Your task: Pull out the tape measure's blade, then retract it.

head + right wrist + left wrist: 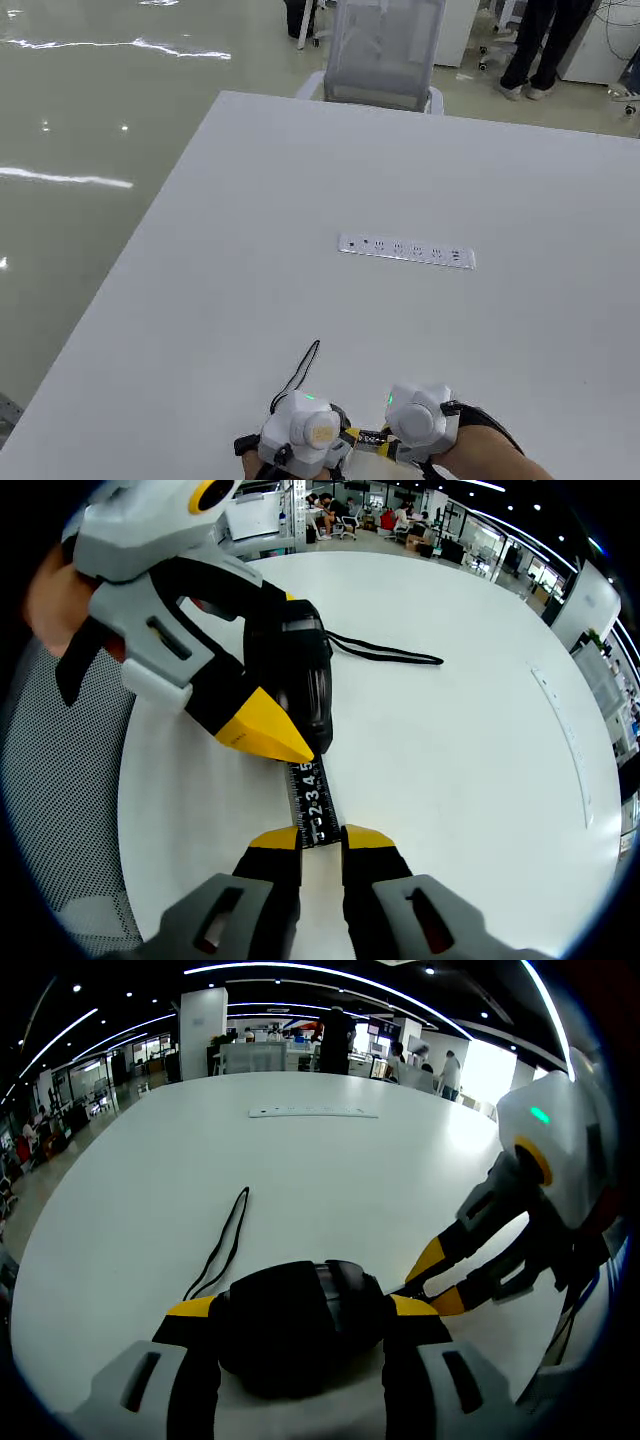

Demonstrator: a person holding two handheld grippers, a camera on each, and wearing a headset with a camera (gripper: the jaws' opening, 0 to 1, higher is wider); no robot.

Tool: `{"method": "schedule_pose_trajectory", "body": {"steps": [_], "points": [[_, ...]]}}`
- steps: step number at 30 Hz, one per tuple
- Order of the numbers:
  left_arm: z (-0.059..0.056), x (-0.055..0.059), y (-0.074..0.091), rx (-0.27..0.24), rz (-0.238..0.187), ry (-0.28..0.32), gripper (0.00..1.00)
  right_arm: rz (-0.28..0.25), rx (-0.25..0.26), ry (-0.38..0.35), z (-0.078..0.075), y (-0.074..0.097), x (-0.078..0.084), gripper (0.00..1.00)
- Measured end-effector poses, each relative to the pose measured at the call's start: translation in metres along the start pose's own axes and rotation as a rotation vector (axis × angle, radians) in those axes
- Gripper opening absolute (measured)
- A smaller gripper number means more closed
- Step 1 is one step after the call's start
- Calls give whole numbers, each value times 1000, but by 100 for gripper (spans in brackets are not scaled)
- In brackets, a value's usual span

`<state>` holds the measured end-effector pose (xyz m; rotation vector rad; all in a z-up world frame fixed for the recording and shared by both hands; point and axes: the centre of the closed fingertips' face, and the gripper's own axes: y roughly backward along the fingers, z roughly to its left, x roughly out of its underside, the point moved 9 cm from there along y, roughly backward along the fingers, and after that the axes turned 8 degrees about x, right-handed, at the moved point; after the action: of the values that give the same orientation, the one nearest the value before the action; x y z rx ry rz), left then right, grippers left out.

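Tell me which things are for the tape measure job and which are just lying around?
For the job: tape measure, its blade, its black strap, left gripper holding the case, right gripper pinching the blade.
Just lying around: power strip, office chair.

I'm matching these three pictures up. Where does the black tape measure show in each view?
Head view: black tape measure, a sliver at bottom centre.
Left gripper view: its case low centre, clamped in the left tongs.
Right gripper view: case upper centre, numbered blade running down into the right tongs.
Shared landmark: the thin black cord loop beside it.
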<state>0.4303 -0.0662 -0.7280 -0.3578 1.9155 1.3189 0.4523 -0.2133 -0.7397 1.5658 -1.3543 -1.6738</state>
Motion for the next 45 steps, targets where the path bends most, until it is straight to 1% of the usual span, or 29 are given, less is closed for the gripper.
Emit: {"method": "schedule_pose_trajectory", "body": {"steps": [10,18,30,45], "points": [[1,0,-1,4,-1,3,63,-3,-2,-2,1,0,-4,14],[2,0,-2,4,-2,4,63,-6,-4,-5,2,-4,-6,14],[1,0,0,10,-4,9,63,-19,-10,1,5,-4,-13,14],[1,0,-1,13,-3,10,63,-33,-15,-1,5,-6,-14,14]]}}
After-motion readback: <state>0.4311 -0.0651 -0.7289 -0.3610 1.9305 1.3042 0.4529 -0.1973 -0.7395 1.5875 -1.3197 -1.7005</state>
